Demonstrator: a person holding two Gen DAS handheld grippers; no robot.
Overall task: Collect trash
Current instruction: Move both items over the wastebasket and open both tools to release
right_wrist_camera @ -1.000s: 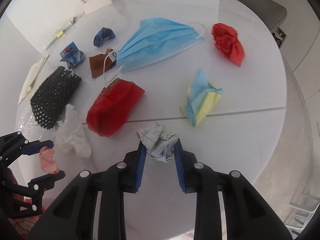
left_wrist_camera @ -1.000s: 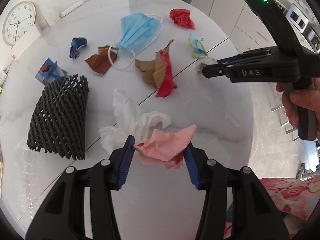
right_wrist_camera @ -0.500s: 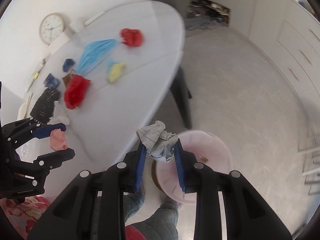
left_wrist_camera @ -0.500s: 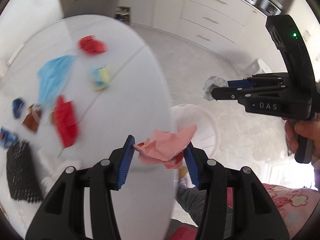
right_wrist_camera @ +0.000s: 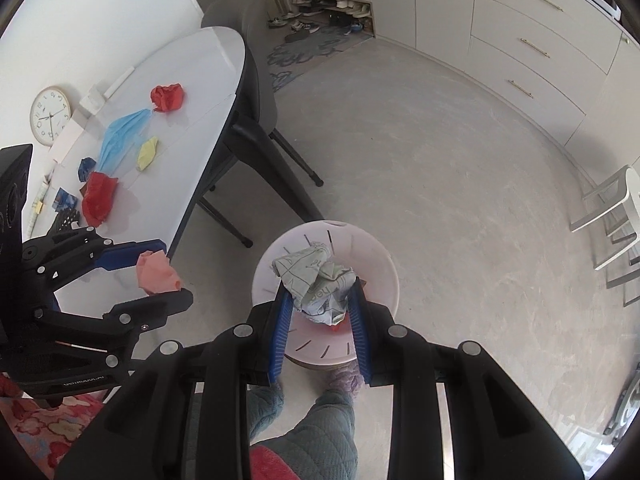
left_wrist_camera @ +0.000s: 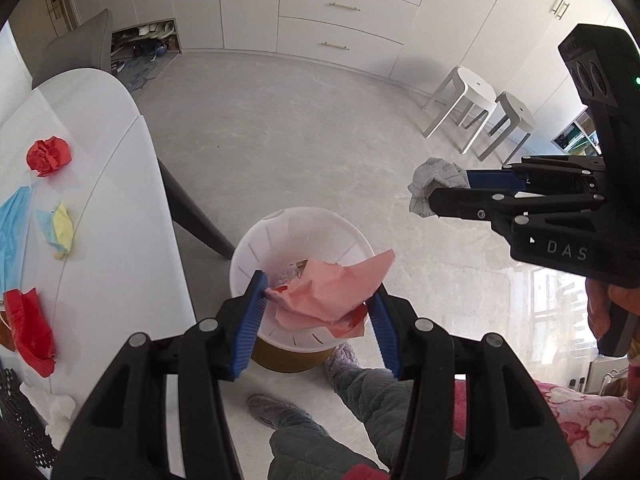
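Two grippers hang over the floor beside the table point(right_wrist_camera: 192, 92), each w/ a wad of paper pinched between its blue pads. The table is white and oval, w/ dark legs, and stands to the left of the bin. On it lie a blue face mask point(right_wrist_camera: 120, 136), a big red crumple point(right_wrist_camera: 98, 198) near the front edge, a red paper ball point(right_wrist_camera: 168, 97) farther back, a yellow-and-blue scrap point(right_wrist_camera: 147, 153), a small dark-blue ball point(right_wrist_camera: 86, 166) and a black foam net point(left_wrist_camera: 20, 420). A round wall clock point(right_wrist_camera: 50, 116) leans at the far-left end.

The bin point(left_wrist_camera: 280, 236) is a white slotted basket on the floor, just off the table's edge, w/ some bits already inside; can't tell what they are.

Left gripper point(left_wrist_camera: 320, 304) is clamped on a pink paper point(left_wrist_camera: 332, 288), held right above the bin's near rim. Right gripper point(right_wrist_camera: 318, 300) is clamped on a grey-white printed paper ball point(right_wrist_camera: 314, 280). Its own camera frames the ball against the bin opening, but from the left camera the ball point(left_wrist_camera: 434, 184) looks off to the bin's right, over bare floor.

Two white stools point(left_wrist_camera: 476, 108) stand by the cupboards at the far right.
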